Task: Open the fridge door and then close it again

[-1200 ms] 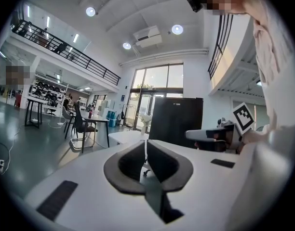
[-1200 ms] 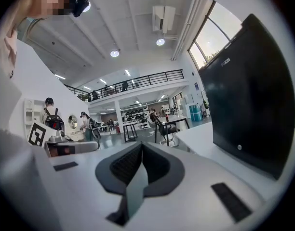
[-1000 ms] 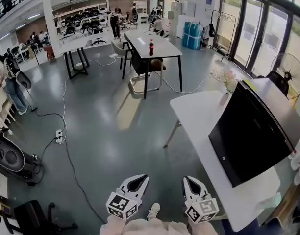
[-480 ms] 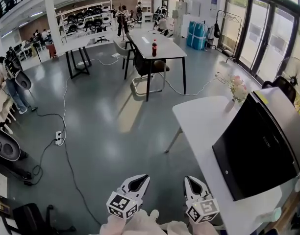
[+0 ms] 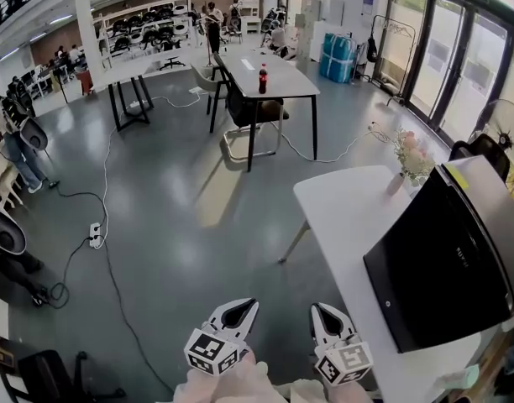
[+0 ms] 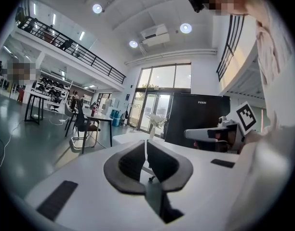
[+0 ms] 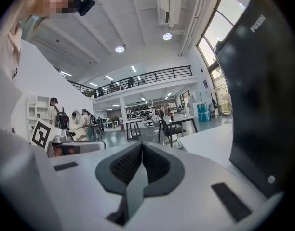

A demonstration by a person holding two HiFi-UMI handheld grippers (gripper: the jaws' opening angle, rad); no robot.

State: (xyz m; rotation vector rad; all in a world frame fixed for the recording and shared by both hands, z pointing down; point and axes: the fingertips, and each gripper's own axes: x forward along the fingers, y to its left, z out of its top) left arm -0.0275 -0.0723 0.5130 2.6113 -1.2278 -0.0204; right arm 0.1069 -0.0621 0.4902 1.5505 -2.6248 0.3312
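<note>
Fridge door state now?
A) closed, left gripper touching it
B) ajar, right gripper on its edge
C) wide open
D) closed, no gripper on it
D: the fridge has its door flush with the body, and the left gripper and right gripper are both shut, empty and short of it.

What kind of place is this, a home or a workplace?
Most likely a large open workplace or lab hall: work tables on a grey floor, equipment shelves at the back, and a railed upper gallery.
</note>
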